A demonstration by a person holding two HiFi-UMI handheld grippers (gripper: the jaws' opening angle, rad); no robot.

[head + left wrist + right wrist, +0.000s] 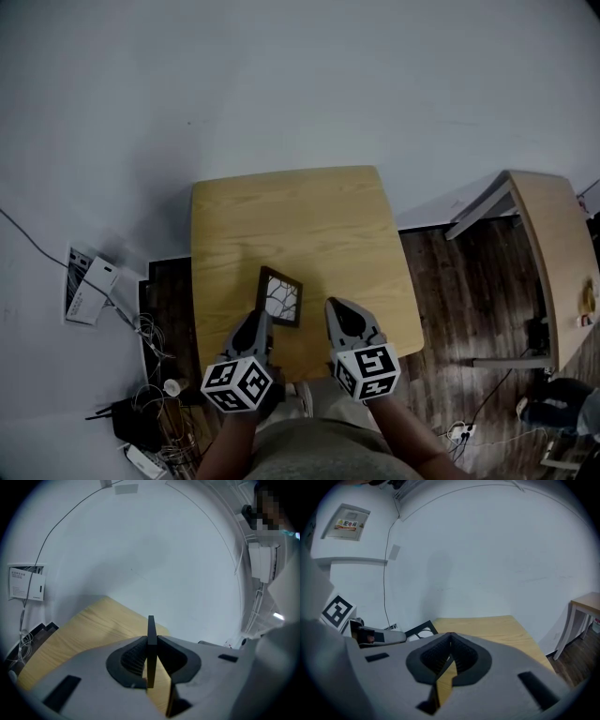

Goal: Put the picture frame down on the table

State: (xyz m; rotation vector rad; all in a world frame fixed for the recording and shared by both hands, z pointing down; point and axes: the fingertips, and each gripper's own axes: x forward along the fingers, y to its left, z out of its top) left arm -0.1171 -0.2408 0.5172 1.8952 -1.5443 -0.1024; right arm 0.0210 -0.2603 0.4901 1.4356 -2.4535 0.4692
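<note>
Now, left claw (151, 641) tight on the picture frame (281, 296) over the table (291, 216), right claw (450, 638) pressed together, empty

The left gripper (151, 640) pinches a thin dark picture frame (151, 626) between its two jaws. The frame stands straight up, seen from its edge. Under it is a light wooden table (70, 634). Behind is a white wall (154, 559) with a small white box (26, 584) on the left.
</note>
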